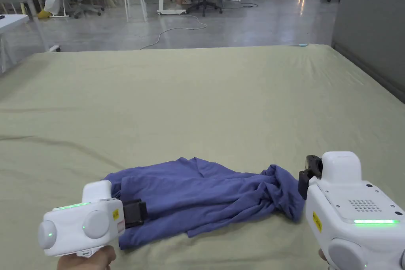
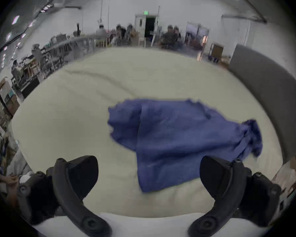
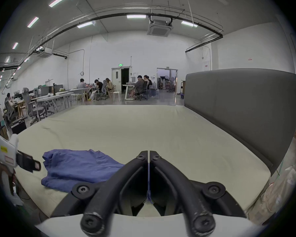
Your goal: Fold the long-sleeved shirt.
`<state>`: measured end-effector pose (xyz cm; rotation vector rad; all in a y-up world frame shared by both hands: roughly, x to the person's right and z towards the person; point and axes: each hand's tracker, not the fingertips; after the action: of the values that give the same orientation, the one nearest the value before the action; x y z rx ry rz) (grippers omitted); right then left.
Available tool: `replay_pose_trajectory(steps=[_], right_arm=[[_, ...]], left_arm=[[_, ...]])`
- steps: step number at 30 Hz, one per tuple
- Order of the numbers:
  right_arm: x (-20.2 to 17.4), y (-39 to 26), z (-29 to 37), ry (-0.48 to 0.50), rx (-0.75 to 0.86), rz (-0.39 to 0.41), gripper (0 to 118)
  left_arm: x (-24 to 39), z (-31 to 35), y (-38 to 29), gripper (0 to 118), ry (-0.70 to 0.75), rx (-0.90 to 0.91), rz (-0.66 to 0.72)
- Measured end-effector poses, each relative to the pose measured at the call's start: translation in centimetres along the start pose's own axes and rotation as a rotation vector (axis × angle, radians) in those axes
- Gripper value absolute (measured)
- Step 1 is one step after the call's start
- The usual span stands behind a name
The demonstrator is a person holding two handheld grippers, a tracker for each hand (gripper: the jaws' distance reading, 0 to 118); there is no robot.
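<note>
A blue long-sleeved shirt point(image 1: 205, 195) lies crumpled along the near edge of a sheet-covered mattress point(image 1: 197, 97). In the left gripper view the shirt point(image 2: 178, 138) spreads ahead and to the right. My left gripper point(image 1: 134, 213) hovers over the shirt's left end, its jaws wide apart point(image 2: 149, 163) and holding nothing. My right gripper point(image 1: 310, 172) sits at the bunched, slightly raised right end. Its jaws are pressed together point(image 3: 149, 155) with a thin sliver of blue cloth between them. The right gripper view has the shirt point(image 3: 79, 167) at the lower left, with the left gripper point(image 3: 29, 163) beside it.
A grey padded headboard point(image 1: 368, 25) runs along the mattress's right side. Beyond the far edge are a concrete floor, a white stool point(image 1: 134, 2), desks, chairs and seated people point(image 3: 140, 86). Behind the shirt stretches a wide expanse of sheet.
</note>
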<state>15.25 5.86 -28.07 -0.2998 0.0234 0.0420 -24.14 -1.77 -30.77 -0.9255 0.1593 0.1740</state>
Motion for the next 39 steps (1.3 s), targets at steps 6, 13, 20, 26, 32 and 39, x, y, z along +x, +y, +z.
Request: replay_pose_trajectory(steps=[6,13,20,26,32,39], right_arm=[[-0.1,-0.8,-1.1,-0.004,-0.054,0.003,0],[1.0,-0.1,-6.6,-0.025,-0.167,0.007,90],[1.4,-0.3,-18.2,-0.012,-0.455,0.065,75],[0.3,-2.0,-22.8,0.083,-0.695,0.108,60],[0.1,-2.3,-22.4,0.069,-0.714,0.230,9],[2.6,6.0,-18.8,0.160,-0.480,0.042,9]], left_arm=[[1.3,-4.6,-1.2,75,-0.002,-0.060,0.002],[1.9,-4.2,-1.2,9,-0.021,-0.046,-0.023],[0.3,-2.8,-0.6,9,-0.082,-0.029,0.042],[0.3,-2.4,-0.1,9,-0.080,-0.016,0.052],[0.6,-1.9,1.3,9,-0.088,0.001,0.016],[1.4,2.1,7.4,9,-0.164,0.173,0.008]])
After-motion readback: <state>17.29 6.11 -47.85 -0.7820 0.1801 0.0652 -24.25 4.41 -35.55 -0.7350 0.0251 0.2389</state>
